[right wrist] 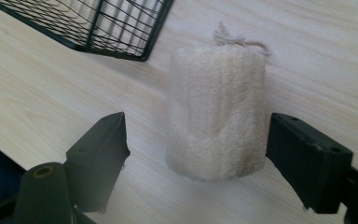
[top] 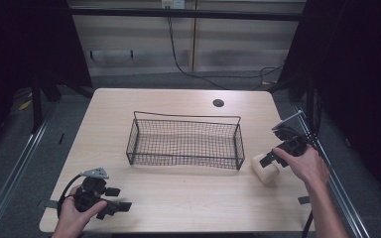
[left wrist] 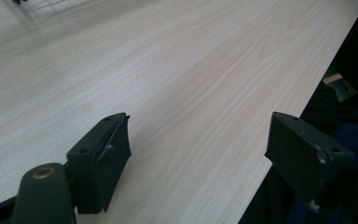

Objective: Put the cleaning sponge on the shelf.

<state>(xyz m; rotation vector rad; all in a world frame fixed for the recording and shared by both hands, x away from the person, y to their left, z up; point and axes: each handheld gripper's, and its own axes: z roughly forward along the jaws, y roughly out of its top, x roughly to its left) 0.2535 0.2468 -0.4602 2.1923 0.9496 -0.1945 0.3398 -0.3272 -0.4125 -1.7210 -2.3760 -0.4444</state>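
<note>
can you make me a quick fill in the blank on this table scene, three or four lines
1. The wire basket in the middle of the table holds ____.
2. The pale loofah roll lies between the open jaws of the ____ gripper.
3. The left gripper has its jaws ____, with bare wood between them.
4. A short ____ sticks out of the roll's far end.

Missing words: nothing; right; open; string

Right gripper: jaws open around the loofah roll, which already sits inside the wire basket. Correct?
Not quite. The right gripper is open around the loofah roll, but the roll lies on the table outside the wire basket, beside its corner. The right gripper view and the high view show that.
</note>
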